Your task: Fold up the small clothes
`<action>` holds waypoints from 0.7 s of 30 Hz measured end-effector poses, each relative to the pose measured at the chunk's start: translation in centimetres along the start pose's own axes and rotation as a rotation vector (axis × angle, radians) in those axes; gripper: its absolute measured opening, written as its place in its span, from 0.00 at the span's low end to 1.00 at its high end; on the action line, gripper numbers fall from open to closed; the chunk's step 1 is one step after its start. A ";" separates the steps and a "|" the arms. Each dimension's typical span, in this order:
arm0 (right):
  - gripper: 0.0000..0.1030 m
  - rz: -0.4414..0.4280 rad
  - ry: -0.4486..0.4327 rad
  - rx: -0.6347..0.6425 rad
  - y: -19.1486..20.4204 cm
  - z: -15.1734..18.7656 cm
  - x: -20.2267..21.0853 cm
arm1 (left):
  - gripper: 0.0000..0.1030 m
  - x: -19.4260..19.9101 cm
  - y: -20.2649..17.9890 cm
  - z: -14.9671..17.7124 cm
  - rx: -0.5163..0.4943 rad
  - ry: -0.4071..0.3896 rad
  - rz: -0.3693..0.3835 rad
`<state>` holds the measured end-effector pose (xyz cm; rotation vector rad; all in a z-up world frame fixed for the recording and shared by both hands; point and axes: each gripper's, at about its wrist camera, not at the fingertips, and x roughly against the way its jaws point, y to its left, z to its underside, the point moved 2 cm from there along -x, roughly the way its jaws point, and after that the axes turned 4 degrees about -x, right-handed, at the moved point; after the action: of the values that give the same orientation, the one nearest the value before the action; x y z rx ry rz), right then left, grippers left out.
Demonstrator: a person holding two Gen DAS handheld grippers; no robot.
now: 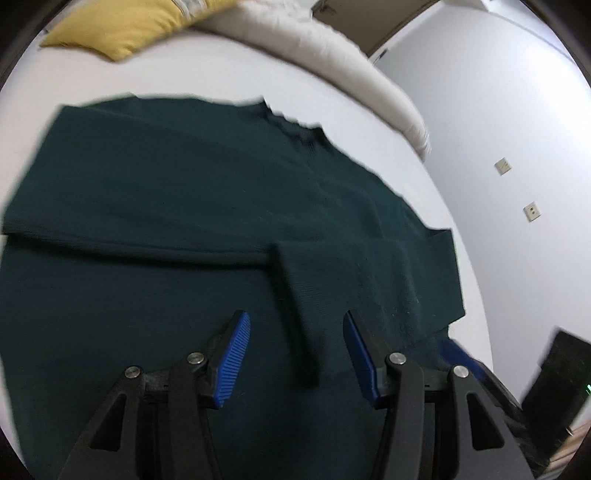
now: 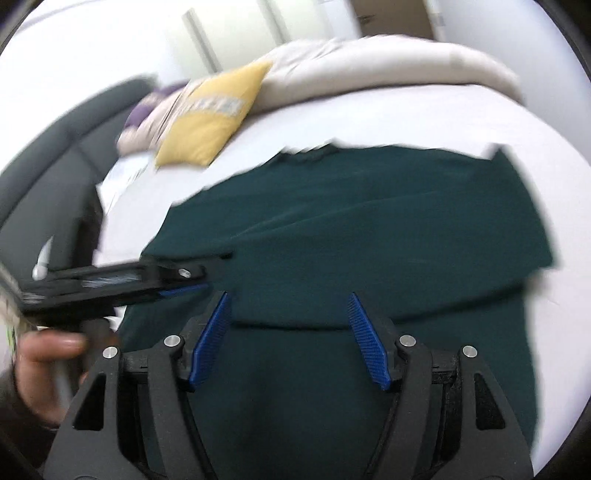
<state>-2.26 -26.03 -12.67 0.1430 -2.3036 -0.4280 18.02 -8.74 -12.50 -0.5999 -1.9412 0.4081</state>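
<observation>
The right claw (image 2: 288, 339) stands apart and empty low in its frame, over the dark green sweater (image 2: 351, 229) spread on the white bed (image 2: 332, 118). The left claw (image 1: 295, 350), also apart and empty, hovers above a folded-in sleeve (image 1: 291, 314) running toward upper left; it looks nearer to it. Only the right view shows the person's hand (image 2: 44, 365) at lower left.

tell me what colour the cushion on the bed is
Yellow cushion, with a pale band across it; clearest in the right wrist view.

White bed (image 1: 229, 70) carries a dark green sweater (image 1: 184, 206), spread flat. Yellow pillow (image 1: 122, 26) and cream duvet (image 1: 332, 66) at far edge.
</observation>
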 end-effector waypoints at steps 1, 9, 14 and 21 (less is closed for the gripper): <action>0.62 -0.001 -0.018 -0.040 -1.4 0.0 1.2 | 0.53 -0.8 -0.3 -0.2 0.009 0.014 -0.002; 0.62 0.046 -0.096 -0.228 -10.4 -0.4 5.9 | 0.11 -2.9 -2.2 -0.8 -0.048 0.035 -0.111; 0.62 0.082 -0.133 -0.294 -13.7 -0.8 6.2 | 0.08 0.5 -6.3 -1.3 -0.242 -0.056 -0.175; 0.62 0.145 -0.160 -0.318 -17.0 -4.7 5.6 | 0.08 5.7 -6.7 -5.7 -0.371 -0.225 -0.235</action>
<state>-3.25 -44.47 -11.76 -0.2208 -2.3463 -0.7446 19.64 -10.89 -2.35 -0.5690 -2.2958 -0.0388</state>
